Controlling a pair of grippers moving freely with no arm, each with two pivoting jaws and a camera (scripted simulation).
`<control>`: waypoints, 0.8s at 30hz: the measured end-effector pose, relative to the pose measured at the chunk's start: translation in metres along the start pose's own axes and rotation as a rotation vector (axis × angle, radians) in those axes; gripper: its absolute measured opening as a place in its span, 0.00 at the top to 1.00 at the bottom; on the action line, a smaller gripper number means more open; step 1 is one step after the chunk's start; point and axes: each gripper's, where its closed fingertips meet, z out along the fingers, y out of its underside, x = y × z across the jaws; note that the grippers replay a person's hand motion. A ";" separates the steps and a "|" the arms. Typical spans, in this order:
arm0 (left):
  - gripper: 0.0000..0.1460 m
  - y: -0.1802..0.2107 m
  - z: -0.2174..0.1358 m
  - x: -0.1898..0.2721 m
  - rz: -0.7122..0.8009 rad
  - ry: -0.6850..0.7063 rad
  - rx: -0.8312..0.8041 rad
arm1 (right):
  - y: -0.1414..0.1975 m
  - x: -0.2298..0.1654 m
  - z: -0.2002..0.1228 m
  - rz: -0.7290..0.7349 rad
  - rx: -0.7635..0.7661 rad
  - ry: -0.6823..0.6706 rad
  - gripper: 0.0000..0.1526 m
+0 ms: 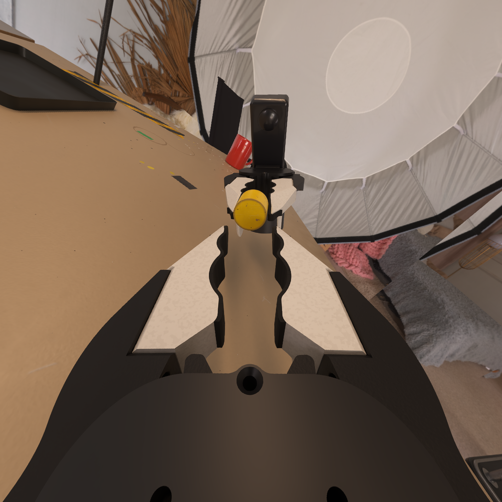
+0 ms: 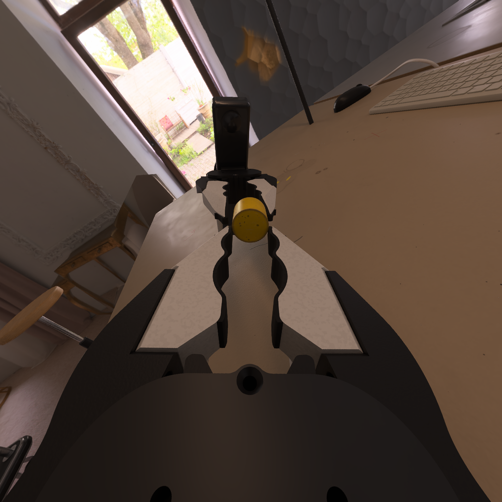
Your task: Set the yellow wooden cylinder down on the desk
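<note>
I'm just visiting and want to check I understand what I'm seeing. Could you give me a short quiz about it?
1. True or false: the left gripper is shut on the yellow cylinder.
2. What colour is the mug on the desk? A blue, B red, C green.
3. Fill in: beside the white keyboard lies a black ____.

Key: 1 false, as the right gripper holds it and the left one is open; 2 B; 3 mouse.
</note>
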 end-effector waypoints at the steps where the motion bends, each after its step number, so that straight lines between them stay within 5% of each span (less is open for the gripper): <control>1: 0.78 0.000 0.000 0.000 0.000 0.000 0.000 | 0.000 0.000 0.000 -0.001 0.000 0.000 0.83; 24: 0.78 -0.001 0.000 -0.001 0.003 -0.004 0.000 | -0.002 0.002 0.000 -0.001 0.011 0.006 0.83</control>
